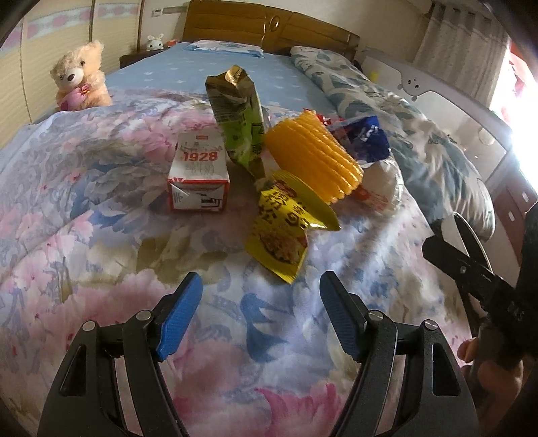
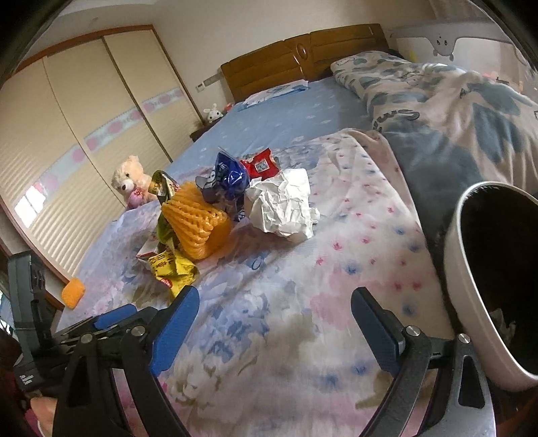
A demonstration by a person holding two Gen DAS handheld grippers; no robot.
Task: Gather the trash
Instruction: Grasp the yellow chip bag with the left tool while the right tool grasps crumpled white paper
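Observation:
Trash lies in a pile on the floral quilt [image 1: 84, 235]: a white and red carton marked 1928 [image 1: 199, 171], a green snack bag [image 1: 240, 121], a yellow wrapper [image 1: 285, 232], an orange foam net [image 1: 314, 158], a blue wrapper [image 1: 368, 136] and crumpled white paper [image 2: 284, 203]. My left gripper [image 1: 260, 316] is open and empty, just short of the yellow wrapper. My right gripper [image 2: 274, 329] is open and empty above the quilt. A white bin [image 2: 470, 302] with a dark inside stands at its right.
A teddy bear [image 1: 80, 77] sits at the bed's left edge. A folded blue patterned blanket [image 1: 386, 111] lies along the right side. The wooden headboard [image 1: 269, 27] is at the far end. An orange foam piece [image 2: 73, 293] lies at the left of the quilt.

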